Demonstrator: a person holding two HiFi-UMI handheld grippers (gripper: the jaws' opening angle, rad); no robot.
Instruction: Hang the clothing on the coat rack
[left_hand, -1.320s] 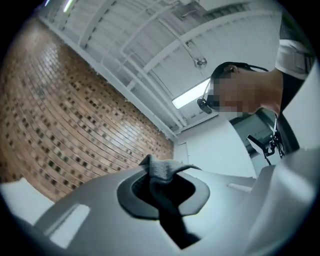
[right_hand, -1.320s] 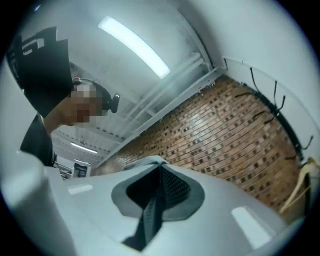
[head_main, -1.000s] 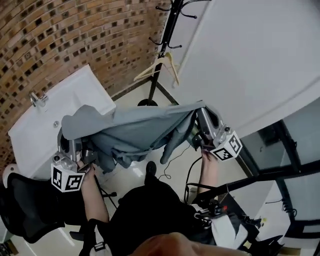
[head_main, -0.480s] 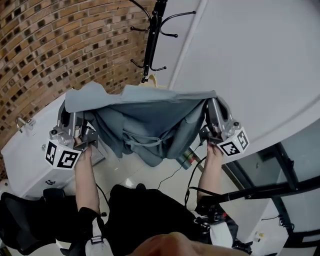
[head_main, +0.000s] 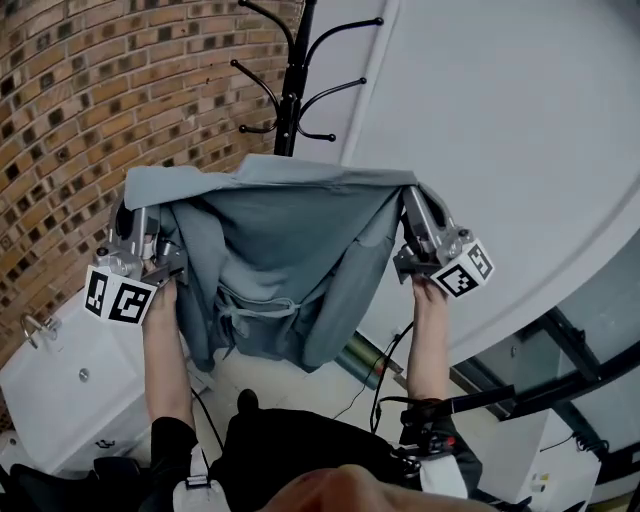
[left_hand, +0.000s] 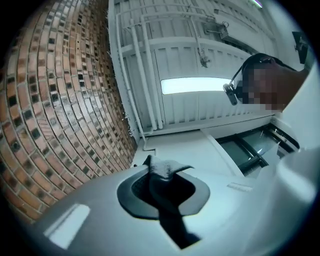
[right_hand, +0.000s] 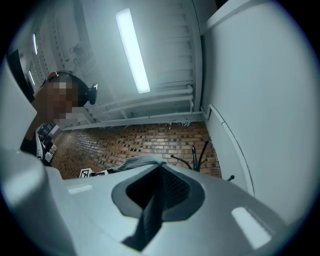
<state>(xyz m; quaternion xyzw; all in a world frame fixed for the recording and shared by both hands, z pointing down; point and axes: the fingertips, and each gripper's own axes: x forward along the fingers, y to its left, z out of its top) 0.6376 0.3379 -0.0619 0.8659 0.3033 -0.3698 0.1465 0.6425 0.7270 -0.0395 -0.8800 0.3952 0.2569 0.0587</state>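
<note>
A grey-blue garment (head_main: 280, 250) hangs spread between my two grippers, held high in front of me. My left gripper (head_main: 140, 215) is shut on the garment's left top corner; a tuft of grey cloth (left_hand: 162, 167) pokes out between its jaws. My right gripper (head_main: 412, 205) is shut on the right top corner, with a fold of the garment (right_hand: 150, 162) pinched in its jaws. The black coat rack (head_main: 292, 90) stands just behind the garment's top edge, its curved hooks spreading above it. The rack's hooks (right_hand: 200, 152) also show past the right jaws, against the brick wall.
A brick wall (head_main: 90, 110) curves at the left and a white wall (head_main: 500, 130) rises at the right. A white cabinet (head_main: 60, 370) stands low at the left. Cables and a green cylinder (head_main: 360, 355) lie on the floor. Dark framing (head_main: 560, 350) runs at the lower right.
Both grippers have lifted the garment upward and toward the coat rack. The rack's hooks now stand just above the garment's top edge, and the wooden hanger on the rack is hidden behind the cloth.
</note>
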